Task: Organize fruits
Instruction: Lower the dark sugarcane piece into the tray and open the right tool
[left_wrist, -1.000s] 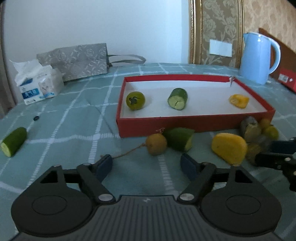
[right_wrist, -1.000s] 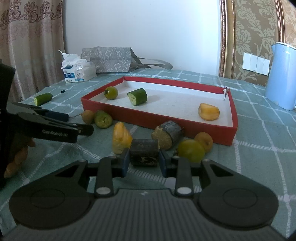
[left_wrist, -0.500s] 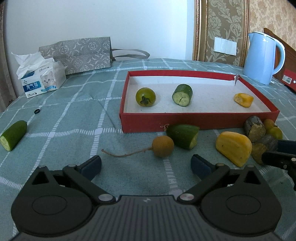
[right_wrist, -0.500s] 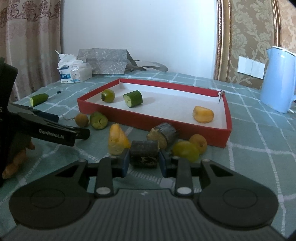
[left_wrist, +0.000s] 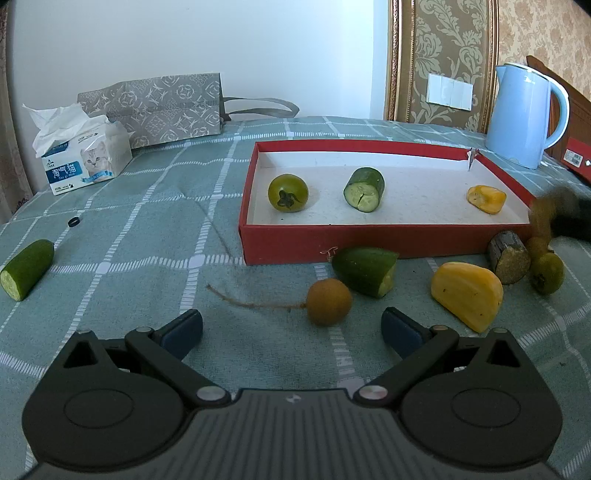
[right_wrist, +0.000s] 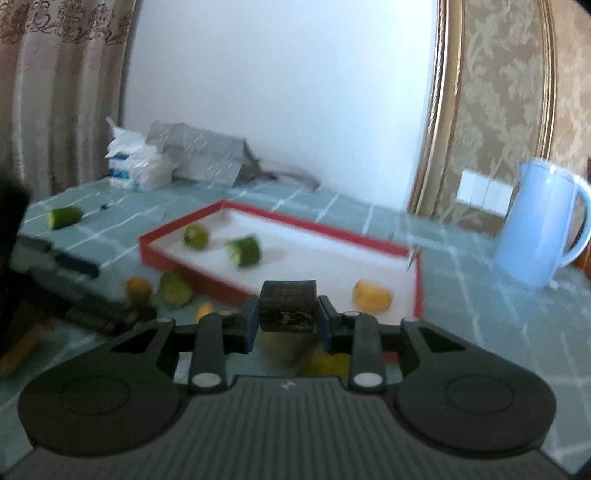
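My right gripper (right_wrist: 288, 321) is shut on a dark sugarcane piece (right_wrist: 288, 304) and holds it above the table, in front of the red tray (right_wrist: 280, 221). The tray (left_wrist: 369, 247) holds a green tomato (left_wrist: 287, 192), a cucumber piece (left_wrist: 364, 189) and a yellow piece (left_wrist: 485, 199). My left gripper (left_wrist: 291, 328) is open and empty, just short of a brown longan (left_wrist: 328, 301). Beside it lie a green piece (left_wrist: 364, 270), a yellow mango piece (left_wrist: 467, 295), a sugarcane stub (left_wrist: 509, 256) and a small green fruit (left_wrist: 546, 272).
A blue kettle (left_wrist: 524, 114) stands at the back right. A tissue box (left_wrist: 83, 158) and a grey paper bag (left_wrist: 155, 105) stand at the back left. A cucumber piece (left_wrist: 26, 268) lies at the far left near a small black ring (left_wrist: 74, 222).
My right gripper has lifted the sugarcane piece off the table and swung towards the tray; its view is blurred. My left gripper has opened wider and drawn back a little.
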